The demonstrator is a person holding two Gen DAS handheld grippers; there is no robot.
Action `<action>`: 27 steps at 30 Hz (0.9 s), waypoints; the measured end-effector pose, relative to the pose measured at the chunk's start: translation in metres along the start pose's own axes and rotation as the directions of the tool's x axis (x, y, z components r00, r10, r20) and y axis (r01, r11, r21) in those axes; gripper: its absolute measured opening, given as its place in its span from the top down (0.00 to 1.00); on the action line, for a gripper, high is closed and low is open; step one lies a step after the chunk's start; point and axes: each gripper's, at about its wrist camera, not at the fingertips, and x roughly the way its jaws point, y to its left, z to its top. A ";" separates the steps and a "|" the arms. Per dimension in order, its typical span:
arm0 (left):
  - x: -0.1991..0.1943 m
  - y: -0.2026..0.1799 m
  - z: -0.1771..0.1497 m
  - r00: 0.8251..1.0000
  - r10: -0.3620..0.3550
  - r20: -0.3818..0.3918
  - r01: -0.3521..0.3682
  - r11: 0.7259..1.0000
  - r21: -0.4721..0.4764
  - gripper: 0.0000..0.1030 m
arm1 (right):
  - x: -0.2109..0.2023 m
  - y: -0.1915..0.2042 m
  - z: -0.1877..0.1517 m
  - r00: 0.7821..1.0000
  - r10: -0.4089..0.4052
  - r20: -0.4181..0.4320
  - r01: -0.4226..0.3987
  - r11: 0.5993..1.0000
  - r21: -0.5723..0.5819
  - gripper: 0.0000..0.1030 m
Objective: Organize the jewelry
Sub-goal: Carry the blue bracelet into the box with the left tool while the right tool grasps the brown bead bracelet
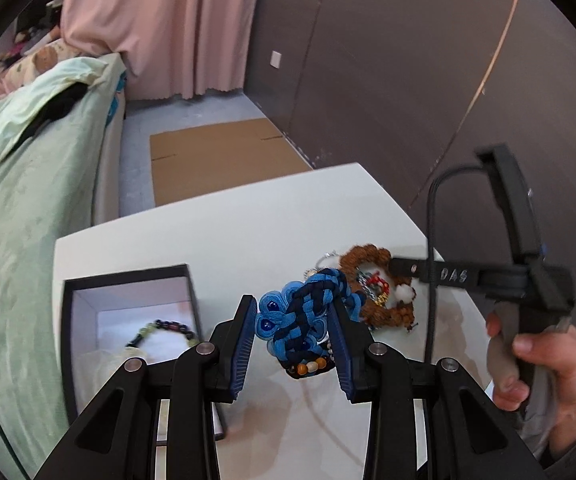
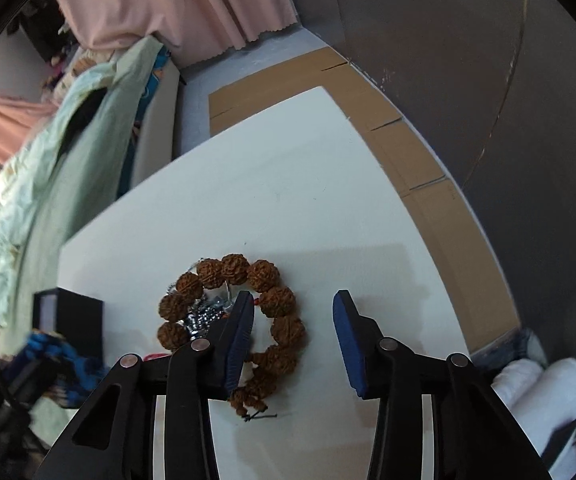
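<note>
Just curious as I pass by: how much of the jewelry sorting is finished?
One beaded bracelet already lies in the black box. The left gripper has the blue braided piece between its fingers, seemingly lifted. The brown seed bracelet and a silvery chain still sit on the white table, with the open right gripper over them.

A blue and navy braided bracelet (image 1: pixel 299 320), with rosette knots and a few orange and white beads at its lower end, stands upright between the pads of the left claw (image 1: pixel 293 344). Just behind it a bracelet of large brown wrinkled seed beads (image 2: pixel 244 320) lies flat on the white table (image 2: pixel 288 200), ringing a small silvery heap (image 2: pixel 204 316). A dark beaded bracelet (image 1: pixel 164 330) rests inside the open black box (image 1: pixel 88 304).
</note>
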 end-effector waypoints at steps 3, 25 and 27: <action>-0.007 0.009 0.001 1.000 0.011 0.013 -0.011 1.000 -0.020 0.64 | 0.004 0.009 -0.001 0.999 -0.047 -0.008 0.047 0.998 -0.044 0.60; -0.064 0.053 -0.010 0.992 0.091 0.091 -0.078 0.988 -0.135 0.64 | -0.068 0.010 -0.027 0.976 0.183 0.117 -0.189 0.981 0.044 0.79; -0.070 0.060 -0.012 0.990 0.102 0.098 -0.086 0.984 -0.158 0.64 | -0.074 0.013 -0.030 0.968 0.212 0.131 -0.220 0.974 0.049 0.79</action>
